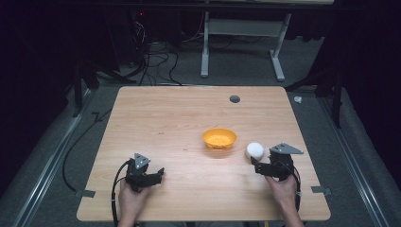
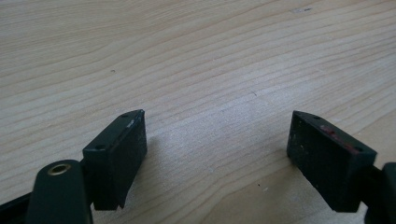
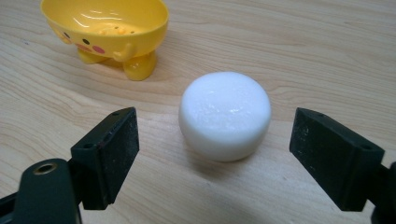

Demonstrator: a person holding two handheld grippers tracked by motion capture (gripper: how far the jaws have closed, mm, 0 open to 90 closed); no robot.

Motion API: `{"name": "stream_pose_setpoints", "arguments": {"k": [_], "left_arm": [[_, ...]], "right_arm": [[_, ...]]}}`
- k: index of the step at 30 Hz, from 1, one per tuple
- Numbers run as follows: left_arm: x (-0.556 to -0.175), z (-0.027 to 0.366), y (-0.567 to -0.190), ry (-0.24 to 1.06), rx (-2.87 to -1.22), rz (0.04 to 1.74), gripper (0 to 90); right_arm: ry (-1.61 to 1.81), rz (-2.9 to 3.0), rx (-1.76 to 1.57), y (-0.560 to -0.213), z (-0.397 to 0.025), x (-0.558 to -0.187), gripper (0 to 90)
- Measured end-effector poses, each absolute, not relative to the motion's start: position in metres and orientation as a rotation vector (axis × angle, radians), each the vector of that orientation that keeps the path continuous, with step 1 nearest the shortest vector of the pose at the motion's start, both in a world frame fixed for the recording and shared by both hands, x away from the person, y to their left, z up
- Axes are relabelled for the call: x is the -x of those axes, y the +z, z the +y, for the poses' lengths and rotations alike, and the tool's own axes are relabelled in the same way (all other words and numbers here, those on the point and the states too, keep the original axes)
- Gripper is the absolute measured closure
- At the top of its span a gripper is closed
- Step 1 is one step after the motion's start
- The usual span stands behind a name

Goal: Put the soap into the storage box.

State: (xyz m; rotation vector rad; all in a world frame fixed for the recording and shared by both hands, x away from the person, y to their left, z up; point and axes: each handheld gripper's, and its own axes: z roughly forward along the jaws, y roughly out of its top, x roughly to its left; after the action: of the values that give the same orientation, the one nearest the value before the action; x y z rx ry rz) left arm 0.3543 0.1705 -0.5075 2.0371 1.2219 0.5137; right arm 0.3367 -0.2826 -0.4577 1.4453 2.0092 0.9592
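Right tool [image 3: 212, 161] jaws apart, straddling white puck [image 3: 225, 121], not touching; puck on counter [image 1: 179, 118] at right of high view, near yellow bowl [image 3: 105, 29]. Looks light, smooth, maybe squashy: grip across rounded sides, gently. Left tool [image 2: 217, 156] jaws apart, idle.

A rectangular table with a light wooden top [image 1: 165, 123] carries the things, and its grain runs along the long side. Near the far edge the top has a small round dark grey hole cover [image 1: 234, 99]. A little right of the middle stands a yellow plastic bowl with short feet and a painted chick face [image 1: 219, 138]. Near it, to the right and closer to the person, lies a white round puck-shaped object with a smooth surface [image 1: 255, 150]; the two are apart, not touching. Two small grey tape pieces [image 1: 85, 193] are stuck at the left and right edges of the top.
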Motion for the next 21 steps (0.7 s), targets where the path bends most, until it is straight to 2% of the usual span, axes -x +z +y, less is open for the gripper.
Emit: {"name": "stream_pose_setpoints", "arguments": {"k": [21], "left_arm": [[-0.354,0.17,-0.508,0.515,-2.035,1.223,20.1]], "right_arm": [[0.872,2.052,-1.523,-0.463,-0.276,-0.363,13.9]]}}
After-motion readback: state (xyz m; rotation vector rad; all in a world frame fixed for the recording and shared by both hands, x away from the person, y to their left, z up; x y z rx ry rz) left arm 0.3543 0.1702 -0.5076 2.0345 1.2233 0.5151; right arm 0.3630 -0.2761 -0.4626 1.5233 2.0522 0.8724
